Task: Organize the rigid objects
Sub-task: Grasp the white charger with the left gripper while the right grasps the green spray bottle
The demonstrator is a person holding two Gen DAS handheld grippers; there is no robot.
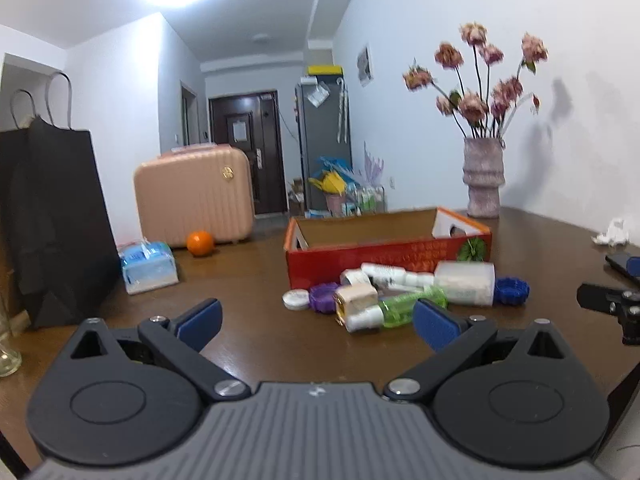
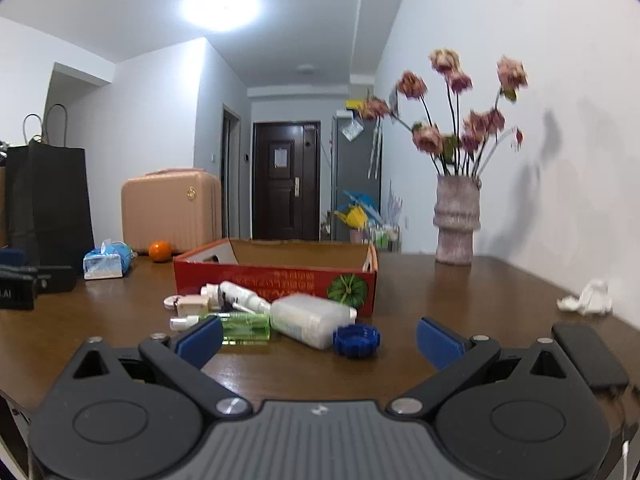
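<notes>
Several small rigid items [image 2: 272, 316] heaped near red box [image 2: 276, 280] on table [image 2: 460, 308]: we judge light, stiff, slippery. Both tongs [image 1: 316, 318] [image 2: 318, 336] wide, empty. We'd pinch frosted bottle [image 2: 310, 320] mid-body.

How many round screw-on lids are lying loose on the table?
3: a blue ribbed plastic lid at the pile's right end, a purple ribbed lid and a white flat lid at its left. Others may hide underneath.
</notes>
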